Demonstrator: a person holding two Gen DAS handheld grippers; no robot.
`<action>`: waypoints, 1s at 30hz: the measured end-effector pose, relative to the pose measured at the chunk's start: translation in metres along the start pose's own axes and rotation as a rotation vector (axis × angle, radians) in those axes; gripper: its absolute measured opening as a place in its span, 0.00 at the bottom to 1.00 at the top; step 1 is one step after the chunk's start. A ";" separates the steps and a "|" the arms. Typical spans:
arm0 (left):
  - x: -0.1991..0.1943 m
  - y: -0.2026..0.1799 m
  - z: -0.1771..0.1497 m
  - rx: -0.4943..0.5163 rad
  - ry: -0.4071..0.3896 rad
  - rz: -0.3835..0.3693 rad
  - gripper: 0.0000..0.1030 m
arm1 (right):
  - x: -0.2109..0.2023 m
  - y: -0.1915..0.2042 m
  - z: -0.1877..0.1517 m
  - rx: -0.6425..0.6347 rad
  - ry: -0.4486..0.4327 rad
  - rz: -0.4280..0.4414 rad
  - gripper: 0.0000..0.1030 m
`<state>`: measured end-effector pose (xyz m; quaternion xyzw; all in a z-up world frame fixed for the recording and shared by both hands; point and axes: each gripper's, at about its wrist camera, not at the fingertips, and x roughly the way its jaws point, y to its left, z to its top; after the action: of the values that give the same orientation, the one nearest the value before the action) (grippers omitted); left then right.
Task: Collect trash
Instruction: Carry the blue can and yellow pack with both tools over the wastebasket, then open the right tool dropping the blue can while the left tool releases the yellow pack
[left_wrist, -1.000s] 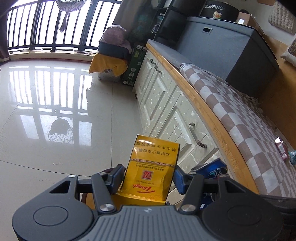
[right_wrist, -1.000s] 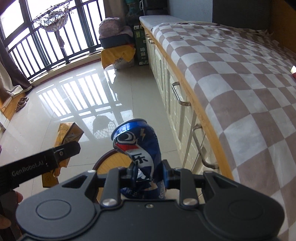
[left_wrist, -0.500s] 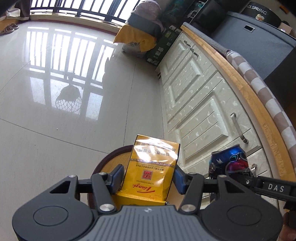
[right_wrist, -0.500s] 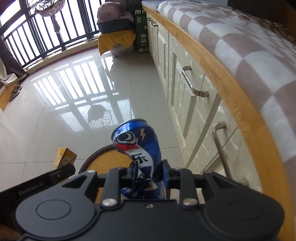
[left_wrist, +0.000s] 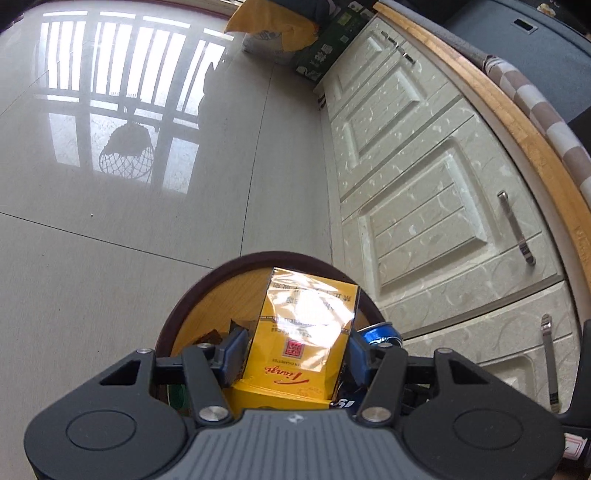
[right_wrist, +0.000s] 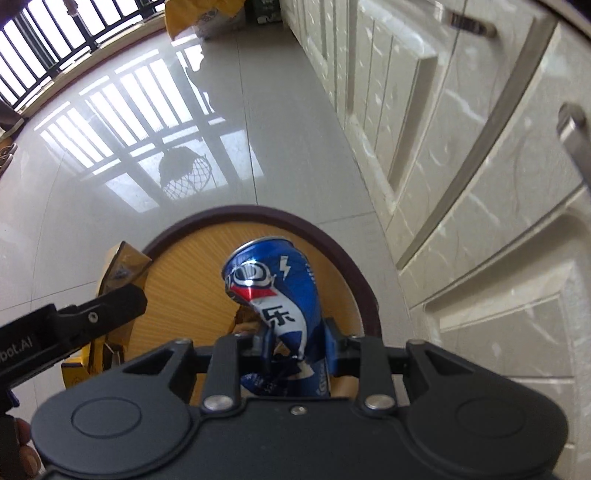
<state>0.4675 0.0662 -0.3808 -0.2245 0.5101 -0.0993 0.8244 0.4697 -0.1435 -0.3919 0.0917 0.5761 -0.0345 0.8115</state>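
The left gripper (left_wrist: 295, 354) held a yellow box (left_wrist: 301, 339) tight between its fingers, right over the round wooden bin (left_wrist: 207, 291) on the floor (left_wrist: 110, 240) beside the cabinets (left_wrist: 424, 203). The right gripper (right_wrist: 295, 341) clamped a dented blue can (right_wrist: 275, 295) above the same bin, fingers partly closed on it.

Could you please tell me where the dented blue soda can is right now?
The dented blue soda can sits clamped in the right gripper, above the round wooden bin with its dark rim, beside the white cabinet doors.
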 end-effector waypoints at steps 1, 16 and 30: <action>0.003 0.002 -0.001 -0.004 0.007 0.005 0.55 | 0.007 -0.001 -0.002 0.012 0.020 -0.003 0.28; 0.034 0.015 0.000 -0.082 0.095 0.030 0.55 | 0.046 0.009 -0.001 -0.021 0.150 -0.100 0.31; 0.038 0.019 -0.007 -0.035 0.186 0.120 0.72 | 0.044 0.005 -0.003 -0.043 0.171 -0.109 0.41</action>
<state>0.4773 0.0663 -0.4232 -0.1977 0.5984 -0.0614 0.7740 0.4825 -0.1356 -0.4341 0.0454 0.6480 -0.0582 0.7581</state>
